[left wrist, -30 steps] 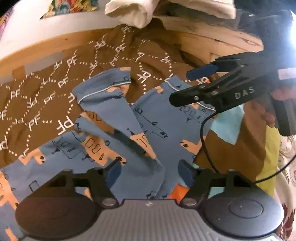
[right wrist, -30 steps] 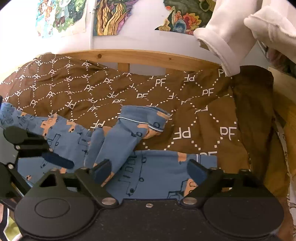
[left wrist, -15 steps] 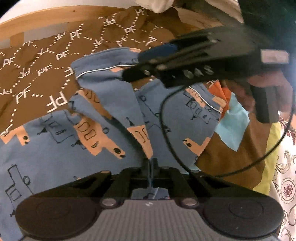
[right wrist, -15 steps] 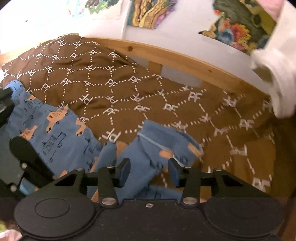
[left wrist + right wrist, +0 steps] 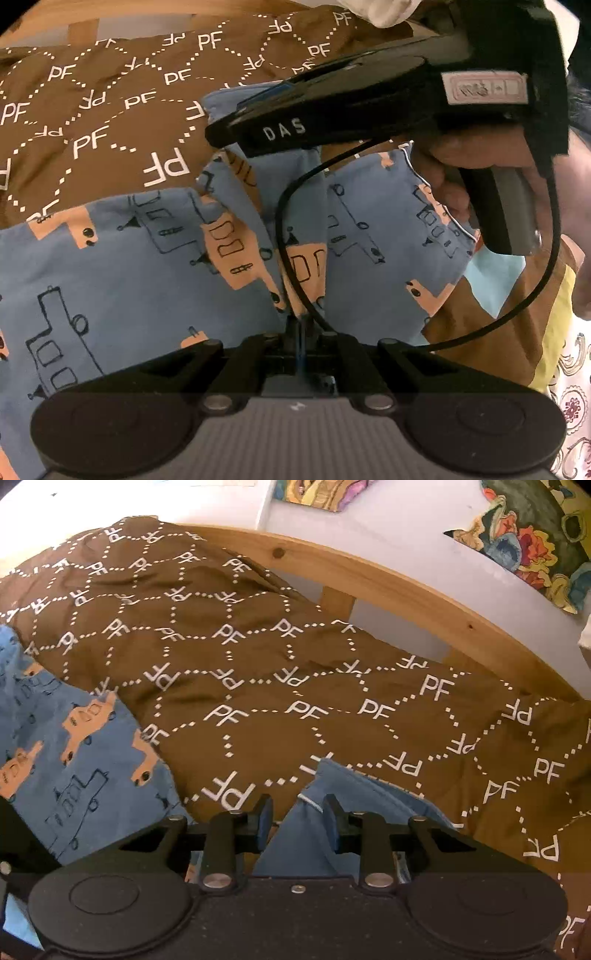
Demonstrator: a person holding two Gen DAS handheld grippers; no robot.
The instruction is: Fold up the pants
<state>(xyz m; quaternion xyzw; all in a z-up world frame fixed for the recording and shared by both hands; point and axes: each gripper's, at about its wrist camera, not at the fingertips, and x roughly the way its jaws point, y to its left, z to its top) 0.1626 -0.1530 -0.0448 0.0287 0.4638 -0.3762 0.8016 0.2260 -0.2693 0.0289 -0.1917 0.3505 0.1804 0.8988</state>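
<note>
The blue pants [image 5: 122, 273] with orange and outlined vehicle prints lie on the brown bedspread [image 5: 92, 122]. My left gripper [image 5: 301, 332] is shut on a fold of the pants near the crotch. My right gripper [image 5: 297, 821], seen as a black tool in the left wrist view [image 5: 295, 122], has its fingers [image 5: 264, 821] partly closed around the piped cuff of one pant leg [image 5: 332, 794]. The cuff lies between the pads with small gaps either side. More of the pants shows at the left of the right wrist view [image 5: 74, 760].
A wooden bed rail [image 5: 388, 590] runs along the far side below a white wall with colourful pictures [image 5: 528, 542]. A black cable [image 5: 291, 236] hangs across the left wrist view. A light blue and yellow cloth [image 5: 498, 273] lies at the right.
My left gripper closed on the pants fold and stays shut. My right gripper moved forward over the raised leg cuff and narrowed its fingers around it.
</note>
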